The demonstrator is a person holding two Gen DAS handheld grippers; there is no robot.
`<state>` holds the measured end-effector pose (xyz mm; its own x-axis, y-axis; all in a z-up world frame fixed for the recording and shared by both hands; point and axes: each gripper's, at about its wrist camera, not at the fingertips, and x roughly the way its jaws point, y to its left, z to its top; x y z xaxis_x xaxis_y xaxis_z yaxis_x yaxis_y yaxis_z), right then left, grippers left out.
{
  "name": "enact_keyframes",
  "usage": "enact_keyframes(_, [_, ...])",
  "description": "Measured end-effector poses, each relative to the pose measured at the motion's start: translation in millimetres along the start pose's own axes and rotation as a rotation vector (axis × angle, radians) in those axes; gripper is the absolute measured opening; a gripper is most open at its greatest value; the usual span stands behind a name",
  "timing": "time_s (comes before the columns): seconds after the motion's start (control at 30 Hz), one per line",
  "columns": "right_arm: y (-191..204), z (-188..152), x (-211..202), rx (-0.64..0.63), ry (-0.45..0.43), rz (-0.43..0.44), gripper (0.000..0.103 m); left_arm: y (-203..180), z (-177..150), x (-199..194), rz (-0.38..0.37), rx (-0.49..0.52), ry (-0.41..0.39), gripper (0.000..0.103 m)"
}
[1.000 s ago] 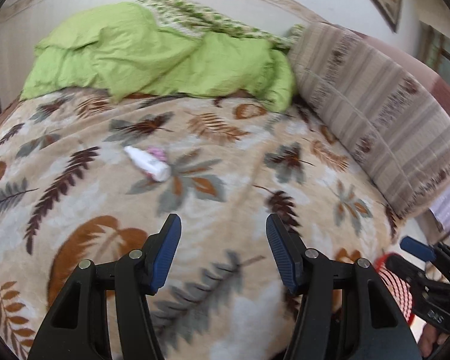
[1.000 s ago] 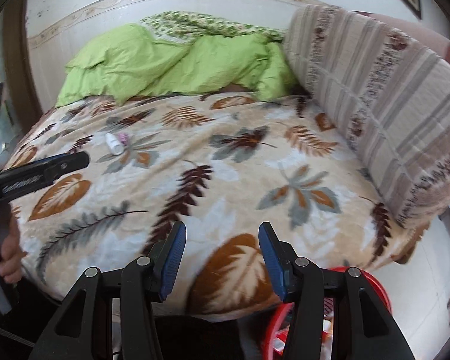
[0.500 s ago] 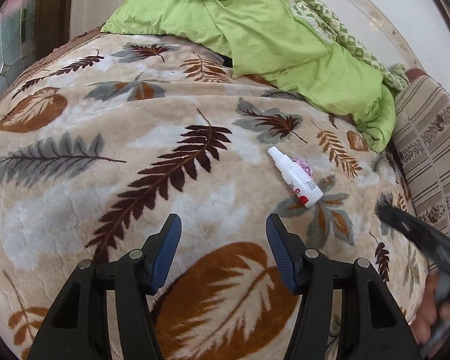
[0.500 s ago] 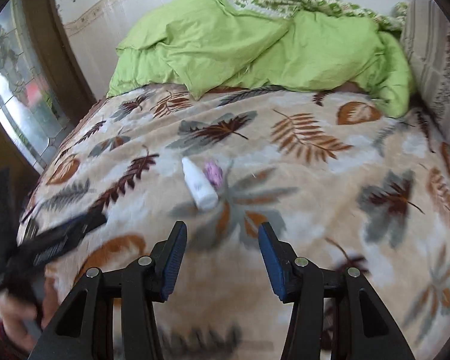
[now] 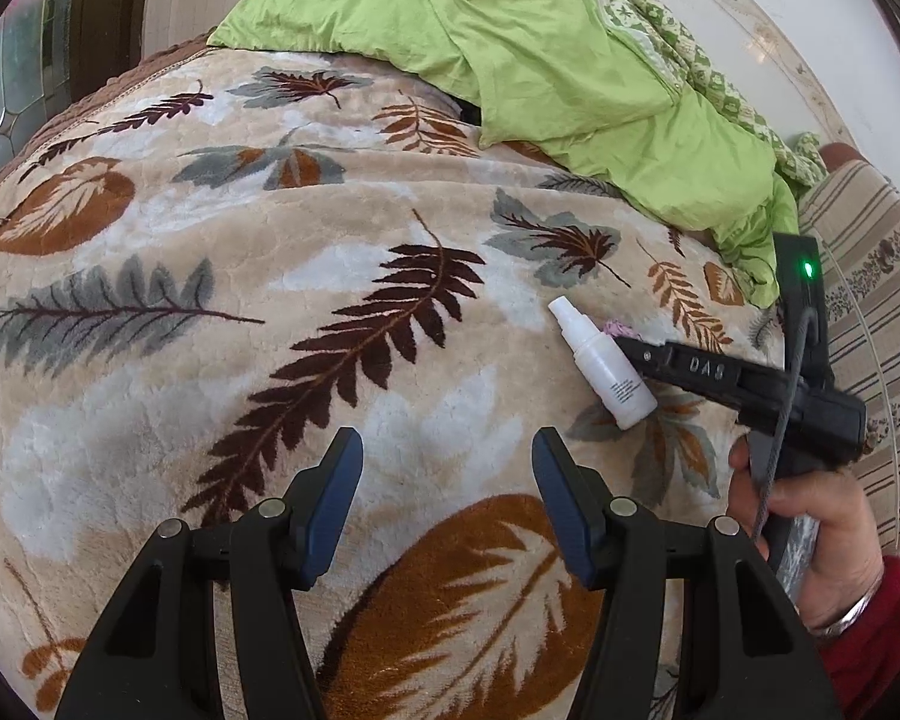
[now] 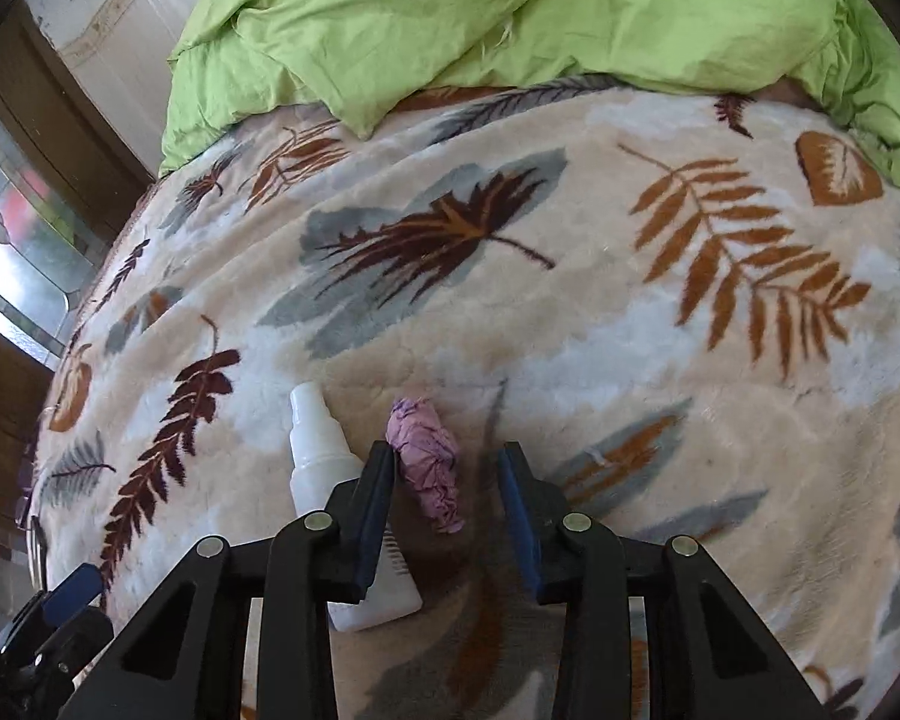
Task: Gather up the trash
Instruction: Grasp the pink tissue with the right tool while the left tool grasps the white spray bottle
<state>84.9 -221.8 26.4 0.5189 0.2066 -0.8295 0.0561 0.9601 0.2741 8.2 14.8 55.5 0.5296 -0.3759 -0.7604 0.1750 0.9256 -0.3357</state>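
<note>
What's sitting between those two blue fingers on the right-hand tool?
A crumpled pink wrapper lies between the right gripper's fingers, which have just been closing and do not squeeze it yet. The right wrist view shows it.

Home bedroom, shown by bed with leaf-print blanket (image 5: 342,276), green duvet (image 5: 570,60), striped cushion (image 5: 870,276).

A bedroom in daylight, the bed against a pale wall.
A leaf-patterned blanket (image 5: 330,312) covers the bed; a green duvet (image 6: 510,18) lies bunched at the wall (image 5: 768,18), a striped cushion (image 5: 870,276) alongside, and a patterned-glass window (image 6: 18,252).
</note>
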Motion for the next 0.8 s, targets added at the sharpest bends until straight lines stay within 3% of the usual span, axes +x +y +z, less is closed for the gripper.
enact_keyframes(0.07, [11, -8, -4, -0.031, -0.018, -0.019, 0.018, 2, 0, 0, 0.004, -0.008, -0.003, 0.058])
enact_keyframes(0.37, [58, -64, -35, -0.097, -0.021, 0.186, 0.018, 7, 1, 1, 0.016, -0.034, -0.015, 0.058])
enact_keyframes(0.57, [45, -88, -66, -0.004, -0.109, 0.125, 0.018, -9, 15, 15, 0.056, 0.044, -0.051, 0.058])
enact_keyframes(0.63, [39, -90, -72, 0.017, -0.129, 0.105, 0.018, -16, 21, 28, 0.038, 0.066, -0.033, 0.058])
enact_keyframes(0.73, [28, -90, -72, 0.041, -0.130, 0.095, 0.018, -33, 26, 45, -0.012, 0.123, 0.002, 0.045])
enact_keyframes(0.8, [20, -88, -71, 0.054, -0.135, 0.078, 0.018, -47, 26, 53, 0.013, 0.187, 0.004, 0.039])
